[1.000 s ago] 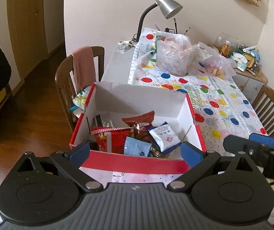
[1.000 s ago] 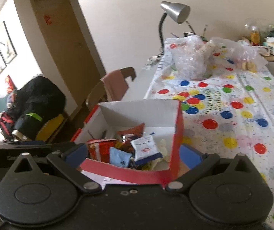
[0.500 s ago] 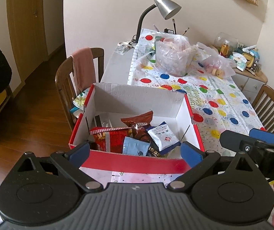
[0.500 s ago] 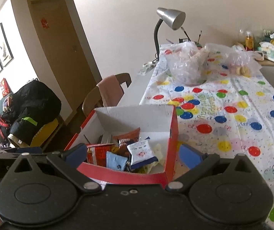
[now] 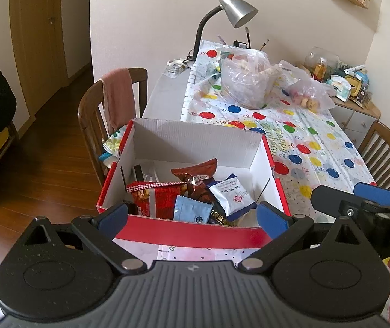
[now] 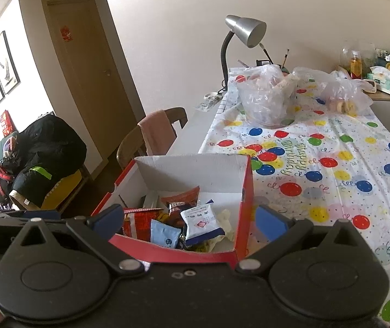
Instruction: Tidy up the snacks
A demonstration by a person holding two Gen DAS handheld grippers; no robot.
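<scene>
A red cardboard box (image 5: 192, 231) with white inner walls sits at the near left corner of the table (image 5: 165, 93), on the balloon-print tablecloth (image 5: 318, 147). It is open at the top and holds the snacks in a loose heap toward its near side: a red packet with a checked top edge (image 5: 156, 195), a small light-blue packet (image 5: 192, 207) leaning against the box's near wall, a white packet with a blue border (image 5: 232, 195) to the right of it, and a brown packet (image 5: 197, 173) standing up behind them. The far half of the box floor is bare white.

The left gripper (image 5: 192, 216) hovers just short of the box's near wall, its blue-padded fingers spread wide, about as wide as the box, with nothing between them. The right gripper (image 6: 188, 218) hangs near the box's near right corner, fingers likewise wide apart and empty; seen from the left wrist, it pokes in just right of the box.

Beyond the box, at the table's far end, a large clear plastic bag (image 5: 245, 82) bulges with contents, and a smaller bag (image 5: 308, 94) lies to its right. A silver desk lamp (image 5: 236, 9) bends over the far left corner of the table. Left of the box, a wooden chair (image 5: 91, 114) carries a pink towel (image 5: 118, 95) over its back.
</scene>
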